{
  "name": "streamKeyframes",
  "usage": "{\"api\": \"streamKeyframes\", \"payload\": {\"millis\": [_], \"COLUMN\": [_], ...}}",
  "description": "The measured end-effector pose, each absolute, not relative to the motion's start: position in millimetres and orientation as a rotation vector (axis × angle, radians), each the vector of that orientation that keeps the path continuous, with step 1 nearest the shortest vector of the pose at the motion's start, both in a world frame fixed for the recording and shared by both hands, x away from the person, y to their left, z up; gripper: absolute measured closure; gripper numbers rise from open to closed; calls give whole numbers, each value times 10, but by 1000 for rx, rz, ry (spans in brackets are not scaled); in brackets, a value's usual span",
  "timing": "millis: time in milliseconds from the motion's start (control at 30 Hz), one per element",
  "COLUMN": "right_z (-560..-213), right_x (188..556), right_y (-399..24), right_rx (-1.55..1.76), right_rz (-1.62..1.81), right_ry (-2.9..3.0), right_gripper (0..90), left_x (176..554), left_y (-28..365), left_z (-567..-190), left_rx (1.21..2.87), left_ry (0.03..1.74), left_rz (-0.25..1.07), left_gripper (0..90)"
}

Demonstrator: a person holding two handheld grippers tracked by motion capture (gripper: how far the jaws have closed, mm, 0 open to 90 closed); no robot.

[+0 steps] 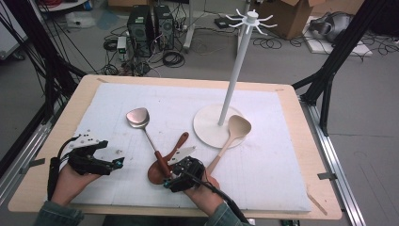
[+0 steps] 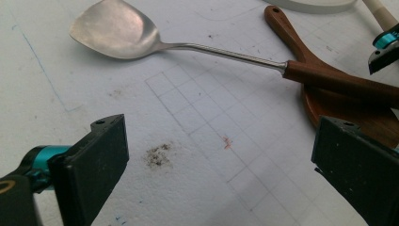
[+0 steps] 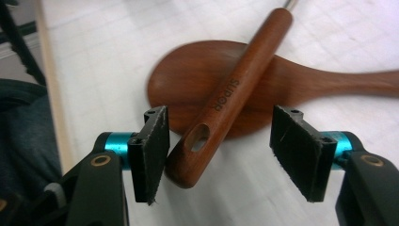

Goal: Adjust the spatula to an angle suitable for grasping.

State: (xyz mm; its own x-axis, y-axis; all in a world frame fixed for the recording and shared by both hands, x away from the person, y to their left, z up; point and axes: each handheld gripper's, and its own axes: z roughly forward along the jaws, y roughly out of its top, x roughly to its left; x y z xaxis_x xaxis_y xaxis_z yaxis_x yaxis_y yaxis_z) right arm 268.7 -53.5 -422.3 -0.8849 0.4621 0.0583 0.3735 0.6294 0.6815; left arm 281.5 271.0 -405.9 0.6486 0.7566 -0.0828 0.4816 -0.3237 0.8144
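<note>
Spatula: a metal spatula with a brown wooden handle is seen lying on the white mat, its blade toward the far side and its handle end crossed over the bowl of a dark wooden spoon.
Right gripper: the right gripper is held low at the near end of the spatula handle, jaws apart; the handle tip with its hanging hole is framed between the pads, the one pad touching it or just beside it, the other well clear, so nothing is clamped.
Left gripper: the left gripper is held over bare mat with its jaws wide apart and nothing between them.
Handling: the spatula is judged stiff and moderately light, with the weight biased toward the steel blade; the lacquered handle is likely to be somewhat slippery.
Grip point: the handle is best taken a little farther up from the hole, across its narrow width, so that tipping toward the blade is limited.
Risk: the spoon underneath may be dragged or rocked as the handle is lifted.
Nearby: a pale wooden spoon is rested on the base of a white hanging stand.
</note>
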Motion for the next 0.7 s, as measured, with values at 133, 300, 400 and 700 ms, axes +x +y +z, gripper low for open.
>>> {"api": "streamKeyframes", "payload": {"millis": [133, 300, 400, 700], "right_z": [-4201, -4183, -4180, -4230], "right_x": [2728, 2786, 2822, 2944], "right_y": [-620, -688, -702, -660], "right_rx": [731, 784, 796, 789], "right_rz": [1055, 1016, 986, 929], "right_ry": [2701, 2673, 2658, 2654], "right_gripper": [404, 433, 457, 561], "left_x": [2816, 2817, 2819, 2820], "left_y": [2710, 2704, 2704, 2702], "left_z": [-4061, -4061, -4061, -4061], "left_rx": [1990, 1991, 1991, 2000], "left_ry": [967, 964, 965, 957], "left_rz": [398, 402, 402, 403], "left_gripper": [50, 50, 50, 50]}}
